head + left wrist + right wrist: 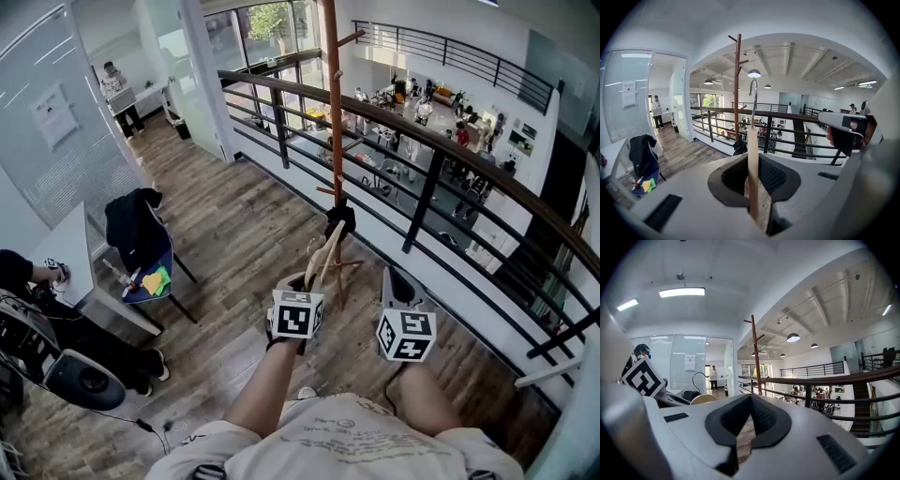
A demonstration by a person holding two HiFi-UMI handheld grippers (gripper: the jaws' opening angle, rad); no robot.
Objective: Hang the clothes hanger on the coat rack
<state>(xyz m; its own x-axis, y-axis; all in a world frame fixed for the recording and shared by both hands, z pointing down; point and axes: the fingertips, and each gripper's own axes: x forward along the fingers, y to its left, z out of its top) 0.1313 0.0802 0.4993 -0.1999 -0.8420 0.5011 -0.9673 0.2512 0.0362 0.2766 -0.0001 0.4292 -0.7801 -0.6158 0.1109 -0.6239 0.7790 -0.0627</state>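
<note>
Clothes hanger held before coat rack, not yet hung.
Left gripper [306, 285] clamped on wooden clothes hanger [328, 251], upright, hook uppermost; coat rack [333, 112] just beyond, beside balcony railing [423, 204]; right gripper [394, 281] closed, empty.

Pale wooden clothes hanger [753, 173] with metal hook, held upright, not yet hung; tall red-brown pegged coat rack [737, 84] upright beyond.

My right gripper [750, 399] has its fingers pressed together at the tips, with nothing between them. Far ahead, the brown coat rack [754, 352] stands by a dark railing [820, 379]. At my left is the left gripper's marker cube [643, 377], with the clothes hanger [702, 398] just beside it.
</note>
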